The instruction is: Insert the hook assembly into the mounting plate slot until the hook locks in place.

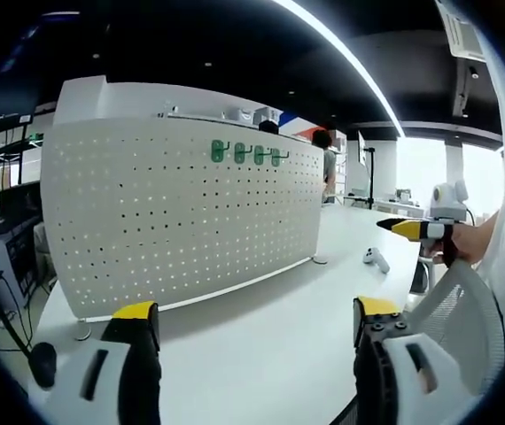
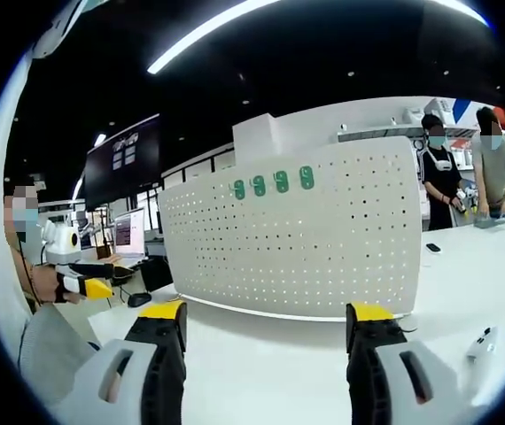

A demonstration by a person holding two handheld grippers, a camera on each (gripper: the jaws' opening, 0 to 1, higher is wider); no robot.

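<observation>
The mounting plate [image 1: 182, 217], a white perforated panel, stands upright on the white surface [image 1: 261, 336]. Four green hooks [image 1: 248, 154] hang in a row near its top edge. The left gripper [image 1: 257, 323] is held short of the panel, jaws released and empty. The right gripper [image 2: 266, 323] faces the panel likewise, jaws spread with nothing between them. Two people [image 2: 461, 168] stand beyond the panel's far end in the right gripper view.

Left tool [image 1: 255, 320] and right tool [image 2: 264, 326] gape, holding nothing.
</observation>
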